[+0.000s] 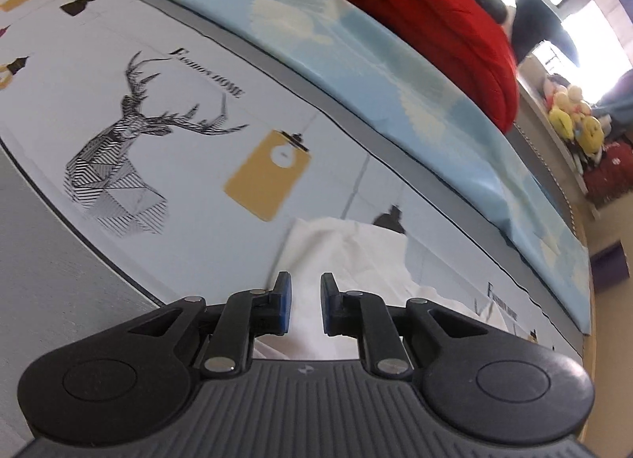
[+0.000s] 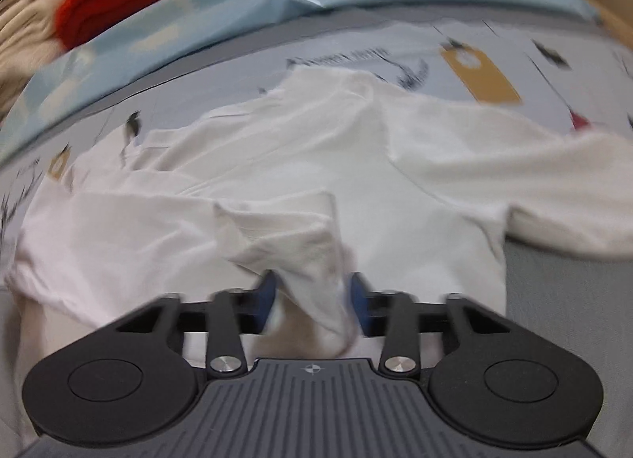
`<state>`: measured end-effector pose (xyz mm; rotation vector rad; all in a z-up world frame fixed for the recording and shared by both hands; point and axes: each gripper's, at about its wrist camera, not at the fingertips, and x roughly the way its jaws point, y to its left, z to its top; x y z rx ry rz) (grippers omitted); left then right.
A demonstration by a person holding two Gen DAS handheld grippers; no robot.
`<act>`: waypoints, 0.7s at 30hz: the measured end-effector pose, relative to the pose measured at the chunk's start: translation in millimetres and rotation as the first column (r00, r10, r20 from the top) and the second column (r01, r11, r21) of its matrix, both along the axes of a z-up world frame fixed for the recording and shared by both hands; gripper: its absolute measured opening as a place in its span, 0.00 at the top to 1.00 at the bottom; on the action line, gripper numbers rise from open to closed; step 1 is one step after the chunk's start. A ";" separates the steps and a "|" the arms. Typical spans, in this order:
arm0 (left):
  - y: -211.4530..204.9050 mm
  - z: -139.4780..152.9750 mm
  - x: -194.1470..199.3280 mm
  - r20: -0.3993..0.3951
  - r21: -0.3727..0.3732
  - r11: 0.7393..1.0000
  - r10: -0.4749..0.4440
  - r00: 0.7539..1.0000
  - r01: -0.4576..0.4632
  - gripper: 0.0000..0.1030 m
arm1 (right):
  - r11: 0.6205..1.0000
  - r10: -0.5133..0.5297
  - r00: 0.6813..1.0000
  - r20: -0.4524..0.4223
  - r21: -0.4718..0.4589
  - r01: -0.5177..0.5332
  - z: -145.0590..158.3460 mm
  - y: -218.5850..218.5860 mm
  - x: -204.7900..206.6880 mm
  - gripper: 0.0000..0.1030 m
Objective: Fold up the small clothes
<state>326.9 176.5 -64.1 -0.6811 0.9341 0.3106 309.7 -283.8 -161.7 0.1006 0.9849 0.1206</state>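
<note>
The white garment (image 2: 316,165) lies rumpled on the printed bed cover (image 1: 198,129), soft and limp; I'd pinch hems. My right gripper (image 2: 310,299) clamps a fold at 6 o'clock; left gripper (image 1: 305,309) slightly apart, empty.

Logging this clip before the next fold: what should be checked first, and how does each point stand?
1. Fold of the white garment between the right gripper jaws: ok.
2. That grip firm: cannot tell, the picture is blurred.
3. Left gripper holding cloth: not ok, jaws slightly apart with nothing between them.
4. Garment lying flat: not ok, rumpled with raised folds.
5. Bare printed cover beside the garment for laying it out: ok.
</note>
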 end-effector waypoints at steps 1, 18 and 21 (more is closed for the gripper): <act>3.3 -0.7 0.8 -0.001 -0.003 1.000 0.001 1.000 -0.001 0.85 | 1.000 -0.010 1.000 0.025 0.008 0.010 4.0 -2.4 -0.3 0.95; -48.6 -36.4 3.2 -0.081 -0.027 0.970 -0.243 0.967 0.242 0.76 | 0.805 -0.555 0.831 0.044 0.281 0.523 16.8 -126.4 1.9 0.96; -63.2 -40.2 4.9 -0.096 -0.018 0.951 -0.310 0.946 0.310 0.66 | 0.799 -0.559 0.827 0.058 0.304 0.519 19.6 -129.6 3.8 0.96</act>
